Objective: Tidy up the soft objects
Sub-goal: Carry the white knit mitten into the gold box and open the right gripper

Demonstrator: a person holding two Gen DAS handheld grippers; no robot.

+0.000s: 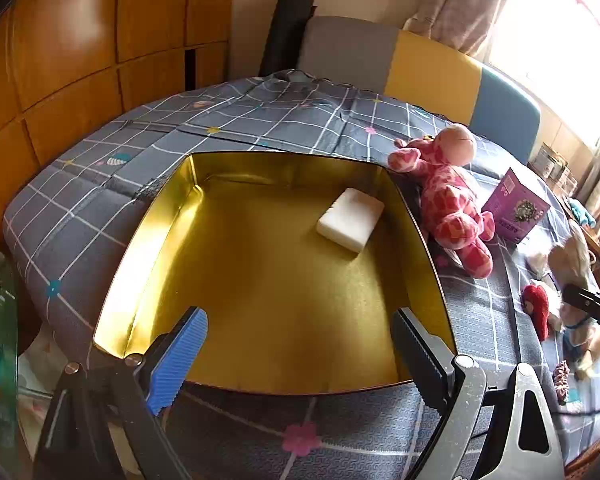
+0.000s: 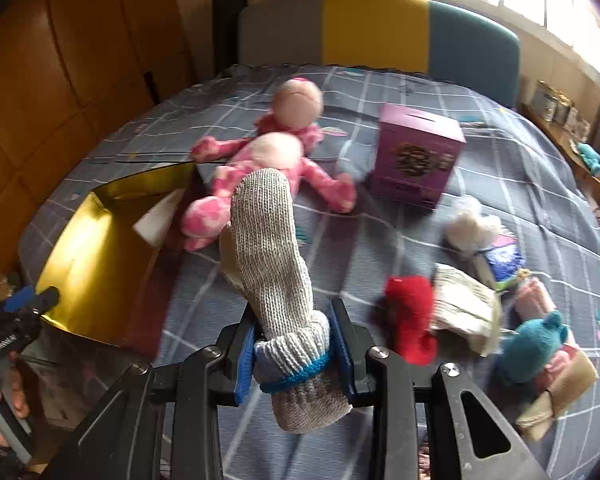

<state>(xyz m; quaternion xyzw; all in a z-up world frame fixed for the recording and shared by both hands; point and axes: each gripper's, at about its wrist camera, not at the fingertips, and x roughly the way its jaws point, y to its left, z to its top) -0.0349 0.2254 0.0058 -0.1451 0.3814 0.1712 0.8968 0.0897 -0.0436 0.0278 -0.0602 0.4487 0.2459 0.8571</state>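
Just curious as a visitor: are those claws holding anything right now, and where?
The right gripper clamps a grey knitted glove near its blue-trimmed cuff. The left gripper is open, empty.

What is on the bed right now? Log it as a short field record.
surface: bed with grey checked cover
container: gold tin, open, lying on the bed
in tin: one white sponge, near the far right corner
left gripper: open, empty, over the tin's near edge
right gripper: shut on a grey knit glove, held over the bed
beside tin: pink plush, lying on its back
other: purple box, red plush, teal plush
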